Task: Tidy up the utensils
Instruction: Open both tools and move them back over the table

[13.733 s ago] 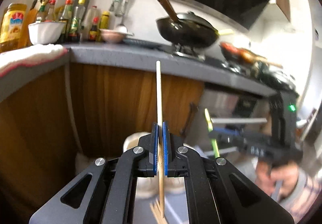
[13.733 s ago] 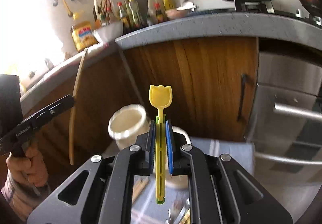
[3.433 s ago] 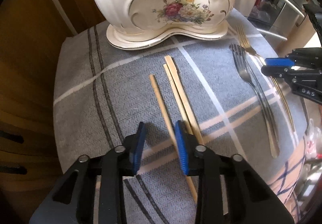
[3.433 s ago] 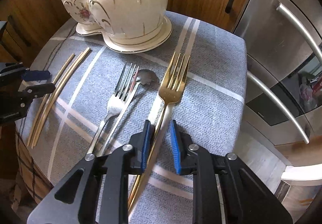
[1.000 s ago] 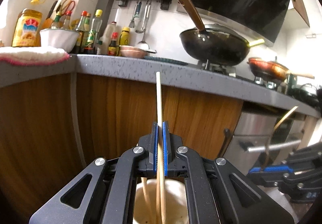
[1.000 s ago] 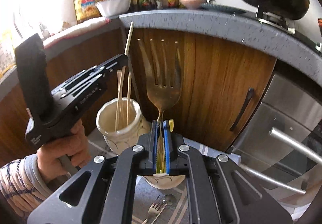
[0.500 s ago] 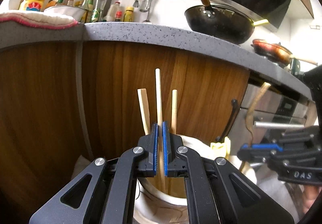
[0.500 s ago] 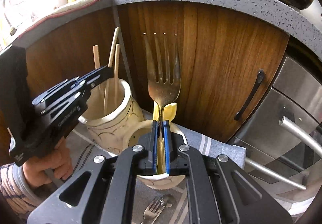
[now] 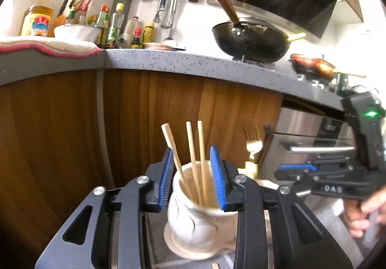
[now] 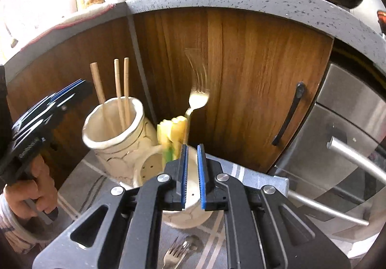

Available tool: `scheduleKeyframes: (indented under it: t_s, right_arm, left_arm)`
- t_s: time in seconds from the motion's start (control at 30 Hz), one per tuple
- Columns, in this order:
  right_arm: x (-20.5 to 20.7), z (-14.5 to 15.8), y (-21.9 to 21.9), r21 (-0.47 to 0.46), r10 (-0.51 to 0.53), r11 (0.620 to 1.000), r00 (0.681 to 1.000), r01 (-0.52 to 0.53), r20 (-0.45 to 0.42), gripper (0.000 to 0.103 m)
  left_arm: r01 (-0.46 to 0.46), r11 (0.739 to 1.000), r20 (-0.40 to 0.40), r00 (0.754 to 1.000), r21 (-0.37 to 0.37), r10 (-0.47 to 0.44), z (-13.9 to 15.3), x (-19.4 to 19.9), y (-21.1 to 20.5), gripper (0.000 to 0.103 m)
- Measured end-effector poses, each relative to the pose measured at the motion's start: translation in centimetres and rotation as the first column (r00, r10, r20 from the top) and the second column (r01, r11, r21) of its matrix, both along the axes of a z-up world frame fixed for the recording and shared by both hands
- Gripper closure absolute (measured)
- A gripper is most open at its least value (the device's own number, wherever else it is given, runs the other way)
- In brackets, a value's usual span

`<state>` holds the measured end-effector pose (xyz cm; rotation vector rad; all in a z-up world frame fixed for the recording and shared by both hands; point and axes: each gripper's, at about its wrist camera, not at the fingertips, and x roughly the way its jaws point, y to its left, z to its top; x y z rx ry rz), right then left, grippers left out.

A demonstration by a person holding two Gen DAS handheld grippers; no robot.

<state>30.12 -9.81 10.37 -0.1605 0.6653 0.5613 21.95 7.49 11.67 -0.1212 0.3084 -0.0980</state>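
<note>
L gripper [image 9: 192, 179]: released. Jaws have just been opening and now stand wide, pads [image 9: 166, 179] clear of everything. Seen thru the gap, 3 chopsticks [image 9: 193, 160] stand in the chopstick cup [image 9: 197, 215], none touched by a pad. The leftmost leans left, the other 2 are near upright & side by side. In the right wrist view this gripper sits just left of that cup, held by the left hand [image 10: 31, 196] w/ a striped sleeve.

R gripper [image 10: 193, 172]: let go. Pads are a narrow slit apart, w/ only a cup's pale inside showing in the slit. Gold fork [image 10: 197, 97] is blurred, tines up, tilted. Its handle runs down behind the tip of the left finger into the 2nd cup [image 10: 149, 170]; can't tell if it touches that finger. Yellow utensil [image 10: 172, 131] stands in the same cup, just left of the fork.

Both cups are cream w/ gold lines, side by side & touching, at the far edge of the cloth-covered surface [image 10: 96, 187], close to the wood cabinet [image 10: 253, 75]. Silver fork [image 10: 178, 254] lies on the cloth toward the near edge, under the R gripper.
</note>
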Motion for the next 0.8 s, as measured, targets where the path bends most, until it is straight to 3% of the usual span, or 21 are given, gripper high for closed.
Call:
scheduleKeyframes:
  t_s: [0.13,0.27,0.47,0.67,0.8]
  right_arm:
    - [-2.1,-0.5,-1.4,0.018,0.008,1.000,1.000,-0.008,-0.005,0.095]
    - [-4.3,-2.5,-2.4,0.012,0.018,1.000,0.999,-0.017,-0.050,0.090]
    - [-7.3,-7.6,-2.6,-0.025,0.008,1.000,0.990,-0.012,-0.142,0.085]
    - [-8.3,-11.3,-2.4,-0.062,-0.018,0.998,0.978,0.005,-0.206,0.085]
    - [-7.6,-12.4,-2.5,-0.068,-0.049,0.997,0.973,0.035,-0.225,0.085]
  left_arm:
    - [0.016,1.000,-0.033,0.999,-0.014,-0.016,-1.0,-3.1,0.5,0.071]
    - [0.008,1.000,-0.162,0.987,-0.016,-0.011,-3.9,-4.8,0.7,0.071]
    - [0.050,0.999,-0.388,0.921,-0.002,-0.047,-9.9,-5.3,-0.9,0.071]
    - [0.084,0.996,-0.479,0.875,0.015,-0.067,-13.1,-5.1,-2.7,0.071]
    - [0.099,0.994,-0.489,0.870,0.047,-0.064,-13.1,-5.1,-3.7,0.071]
